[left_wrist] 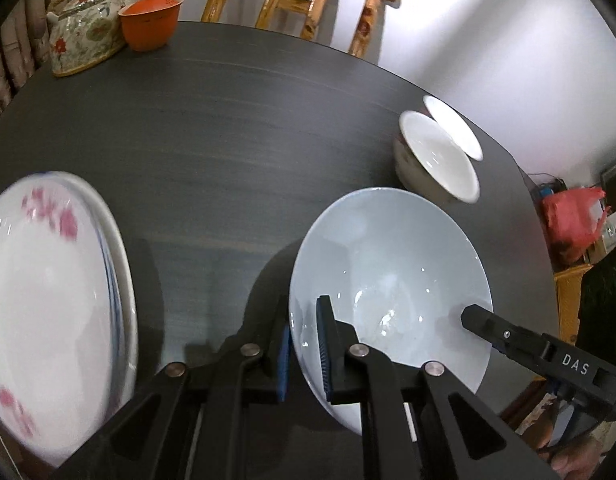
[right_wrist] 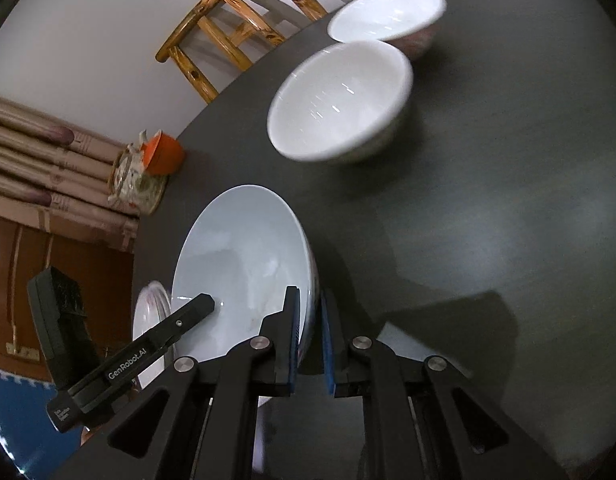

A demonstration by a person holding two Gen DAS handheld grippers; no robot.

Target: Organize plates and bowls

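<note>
Both grippers clamp the same pale blue bowl (left_wrist: 388, 280) by opposite sides of its rim, above the dark table (left_wrist: 236, 120). The left gripper (left_wrist: 304, 352) has its jaws closed on the near rim, one blue pad inside the bowl and one outside. The right gripper (right_wrist: 310, 340) grips the far rim the same way. In the left wrist view only one finger of the right gripper shows, reaching into the bowl from the right.

The bowl's underside is hidden, so I cannot tell whether it touches the table. A stack of plates (left_wrist: 56, 312) with pink flowers lies at the left, blurred and cut off by the frame. Two white bowls (right_wrist: 340, 100) stand close together further along the table, also blurred. A teapot (left_wrist: 84, 36) and an orange cup (left_wrist: 150, 20) sit at the far edge, before a wooden chair (left_wrist: 304, 0).
</note>
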